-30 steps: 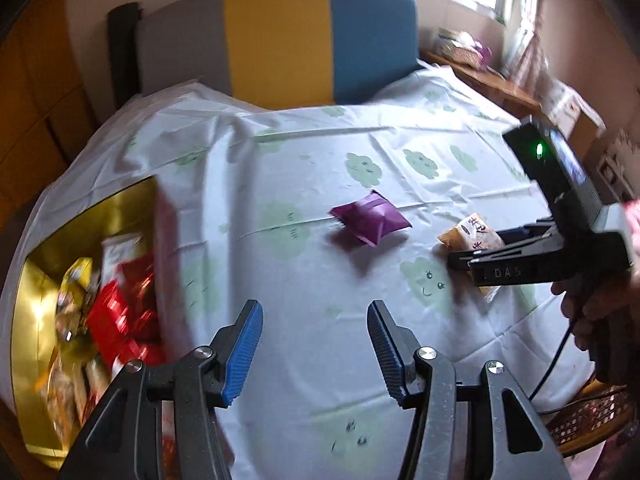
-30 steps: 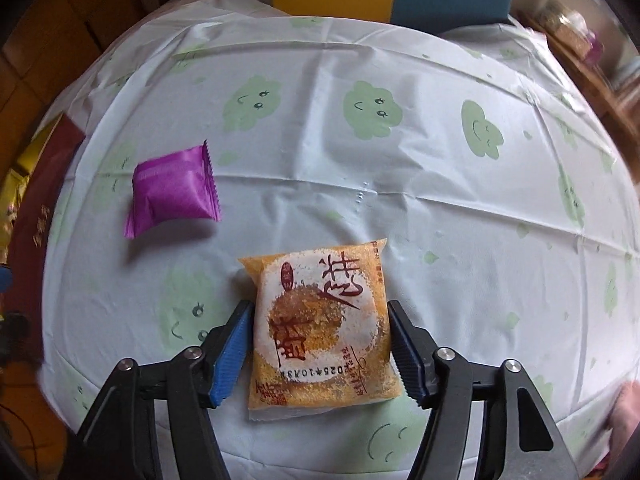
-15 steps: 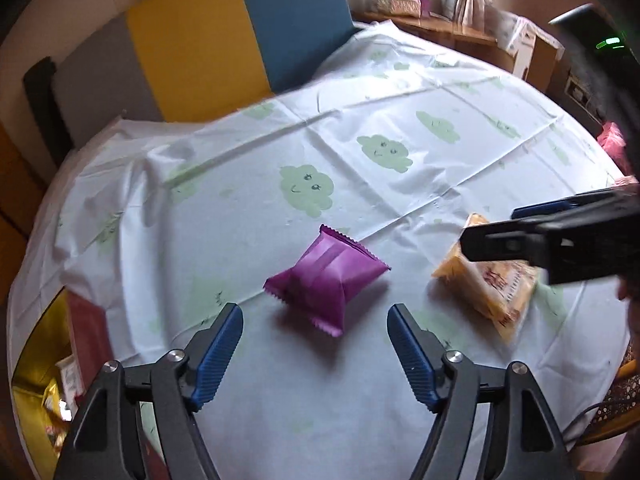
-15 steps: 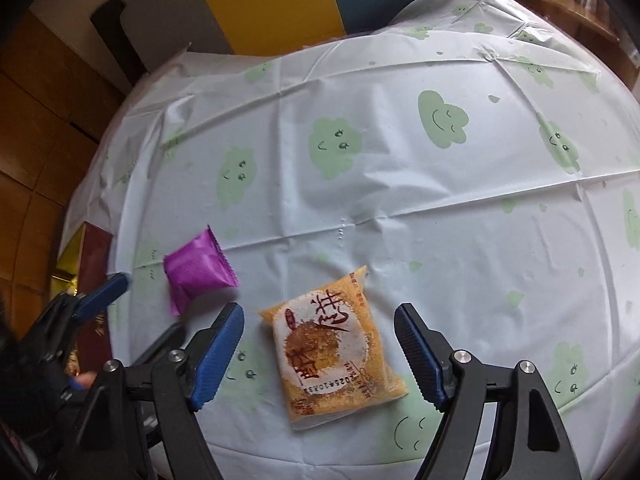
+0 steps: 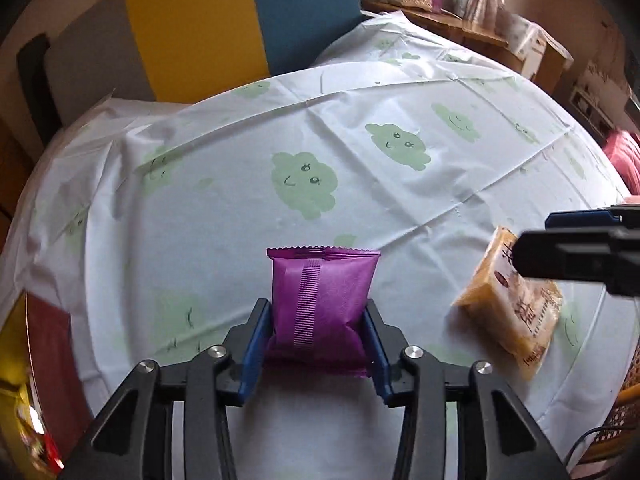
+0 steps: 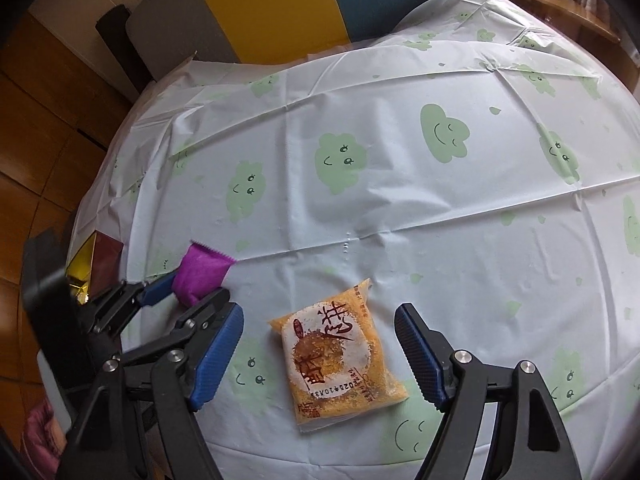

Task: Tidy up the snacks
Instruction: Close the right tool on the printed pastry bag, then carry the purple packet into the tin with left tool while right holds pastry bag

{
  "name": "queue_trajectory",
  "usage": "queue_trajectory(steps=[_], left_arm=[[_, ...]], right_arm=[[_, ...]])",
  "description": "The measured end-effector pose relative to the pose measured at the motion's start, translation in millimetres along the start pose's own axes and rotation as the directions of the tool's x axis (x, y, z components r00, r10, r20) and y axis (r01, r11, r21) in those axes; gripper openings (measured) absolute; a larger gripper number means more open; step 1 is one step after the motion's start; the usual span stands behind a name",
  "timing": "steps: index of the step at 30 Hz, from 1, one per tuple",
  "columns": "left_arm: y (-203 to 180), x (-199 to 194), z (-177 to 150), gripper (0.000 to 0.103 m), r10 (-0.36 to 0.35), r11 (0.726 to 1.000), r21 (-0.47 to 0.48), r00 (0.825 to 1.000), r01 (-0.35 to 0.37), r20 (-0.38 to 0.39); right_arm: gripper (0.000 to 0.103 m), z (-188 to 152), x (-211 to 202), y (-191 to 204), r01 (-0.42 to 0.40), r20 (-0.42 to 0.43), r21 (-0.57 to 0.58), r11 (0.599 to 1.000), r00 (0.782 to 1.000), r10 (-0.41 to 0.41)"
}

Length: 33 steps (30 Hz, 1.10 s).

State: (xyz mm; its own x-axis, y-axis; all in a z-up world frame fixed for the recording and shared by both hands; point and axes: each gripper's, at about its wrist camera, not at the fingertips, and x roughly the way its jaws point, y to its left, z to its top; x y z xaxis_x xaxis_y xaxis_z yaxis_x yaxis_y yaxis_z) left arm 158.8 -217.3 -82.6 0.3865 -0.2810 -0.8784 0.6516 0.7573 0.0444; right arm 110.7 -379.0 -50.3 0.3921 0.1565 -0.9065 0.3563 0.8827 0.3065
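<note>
A purple snack packet (image 5: 324, 300) lies on the cloud-print tablecloth (image 5: 360, 100), standing between the blue pads of my left gripper (image 5: 316, 312). Its jaws are closing and the pads touch the packet's two sides. The right wrist view shows the same grip at the left, with the purple packet (image 6: 202, 270) in the left gripper (image 6: 192, 294). An orange pastry packet (image 6: 340, 364) lies flat on the cloth under my right gripper (image 6: 319, 312), which is open, with wide gaps on both sides. In the left wrist view the orange packet (image 5: 516, 308) sits partly behind the right gripper (image 5: 536, 236).
A gold box (image 5: 16, 340) with a dark red inner wall (image 5: 48, 340) sits at the table's left edge, with red snacks inside. A grey, yellow and blue chair back (image 5: 200, 28) stands behind the table. A wooden shelf (image 5: 460, 24) with clutter runs along the back right.
My left gripper moved right from the gold box to the purple packet and narrowed around it. My right gripper let the orange packet go, widened and rose a little above it.
</note>
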Motion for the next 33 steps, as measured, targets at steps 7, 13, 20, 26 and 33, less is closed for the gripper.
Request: queue_trajectory(steps=[7, 13, 20, 26, 33], left_arm=[[2.2, -25.2, -40.3, 0.044, 0.017, 0.993, -0.117, 1.0, -0.014, 0.023], [1.1, -39.8, -73.3, 0.044, 0.06, 0.985, -0.166, 0.996, -0.047, 0.07], [-3.9, -40.7, -85.9, 0.044, 0.105, 0.98, -0.181, 0.985, -0.08, 0.133], [-4.7, -41.6, -91.3, 0.044, 0.109, 0.979, -0.191, 0.981, -0.077, 0.159], [-6.7, -42.8, -97.3, 0.044, 0.123, 0.977, -0.196, 0.974, -0.085, 0.188]], right_arm=[[0.084, -7.8, 20.7, 14.3, 0.028, -0.079, -0.09, 0.996, 0.996, -0.035], [0.085, -18.3, 36.3, 26.7, 0.088, -0.105, -0.182, 0.979, 0.989, -0.108], [0.06, -39.5, 47.9, 57.5, 0.139, -0.045, -0.374, 0.917, 0.985, -0.167], [0.063, -43.6, 52.4, 56.3, 0.116, -0.048, -0.373, 0.92, 0.988, -0.144], [0.063, -56.2, 52.3, 57.7, 0.136, -0.012, -0.399, 0.907, 0.988, -0.153]])
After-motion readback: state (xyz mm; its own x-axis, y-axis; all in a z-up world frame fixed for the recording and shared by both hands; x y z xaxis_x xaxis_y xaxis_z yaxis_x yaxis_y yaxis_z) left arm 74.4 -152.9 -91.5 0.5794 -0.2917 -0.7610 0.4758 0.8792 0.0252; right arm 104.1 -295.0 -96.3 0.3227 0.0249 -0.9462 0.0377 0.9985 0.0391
